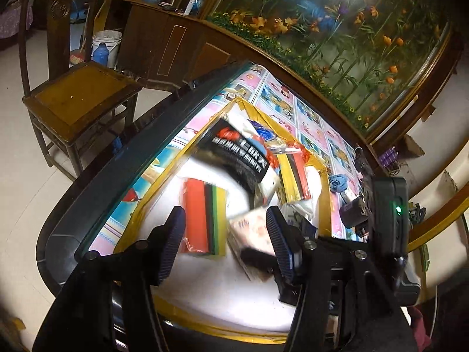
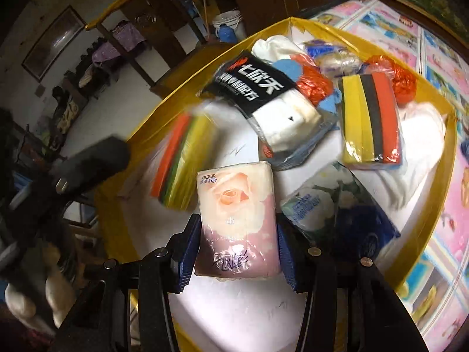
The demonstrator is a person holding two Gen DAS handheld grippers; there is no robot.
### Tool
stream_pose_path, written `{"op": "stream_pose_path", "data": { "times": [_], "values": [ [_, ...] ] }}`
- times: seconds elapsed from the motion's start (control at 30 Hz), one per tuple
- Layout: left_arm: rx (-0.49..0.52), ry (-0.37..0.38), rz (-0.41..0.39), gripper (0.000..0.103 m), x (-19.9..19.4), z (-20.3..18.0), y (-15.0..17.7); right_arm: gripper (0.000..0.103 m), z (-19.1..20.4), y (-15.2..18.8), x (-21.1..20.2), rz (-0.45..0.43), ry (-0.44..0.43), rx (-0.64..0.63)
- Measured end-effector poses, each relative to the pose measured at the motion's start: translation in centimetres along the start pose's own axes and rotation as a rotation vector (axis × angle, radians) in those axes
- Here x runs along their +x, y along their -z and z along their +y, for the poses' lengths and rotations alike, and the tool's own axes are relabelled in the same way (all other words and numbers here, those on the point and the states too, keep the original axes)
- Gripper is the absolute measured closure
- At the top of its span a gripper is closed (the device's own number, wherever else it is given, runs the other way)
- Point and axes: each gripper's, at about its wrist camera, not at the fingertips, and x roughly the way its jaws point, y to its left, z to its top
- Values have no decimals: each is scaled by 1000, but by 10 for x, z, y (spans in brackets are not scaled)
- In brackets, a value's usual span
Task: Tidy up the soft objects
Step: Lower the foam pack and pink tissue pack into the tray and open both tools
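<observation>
Tissues in a pink rose-printed pack sit clamped between the blue pads of the right gripper, held over the white sheet that yellow tape frames on the worktop. Just right of that pack lies a second tissue pack with white flowers on blue. Beyond the rose pack, a black-banded bundle of white cloth rests, with a striped sponge pack further right and a second striped sponge pack, blurred, to the left. Over by the left gripper, the jaws stand apart with nothing pinched; that sponge pack lies on the sheet just beyond its fingertips.
</observation>
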Motion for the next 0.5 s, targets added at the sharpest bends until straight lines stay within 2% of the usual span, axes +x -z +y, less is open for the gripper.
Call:
{"op": "stream_pose_path", "data": {
  "times": [0.1, 0.17, 0.23, 0.33, 0.43, 0.5],
  "values": [
    [-4, 0, 10, 46, 3, -1, 2, 52, 11, 2, 1, -17, 41, -30],
    [4, -4, 15, 46, 2, -5, 4, 47, 16, 8, -4, -21, 11, -26],
    [18, -12, 16, 46, 2, -11, 7, 35, 21, 16, -13, -46, -17, -19],
    [51, -32, 12, 46, 2, -23, 11, 26, 16, 32, -41, -116, -30, -7],
    [116, -80, -12, 43, -1, -42, 19, 22, 1, 51, -65, -184, -18, 11],
    [195, -144, -40, 43, -3, -60, 25, 21, -13, 67, -83, -226, 17, 21]
  ]
}}
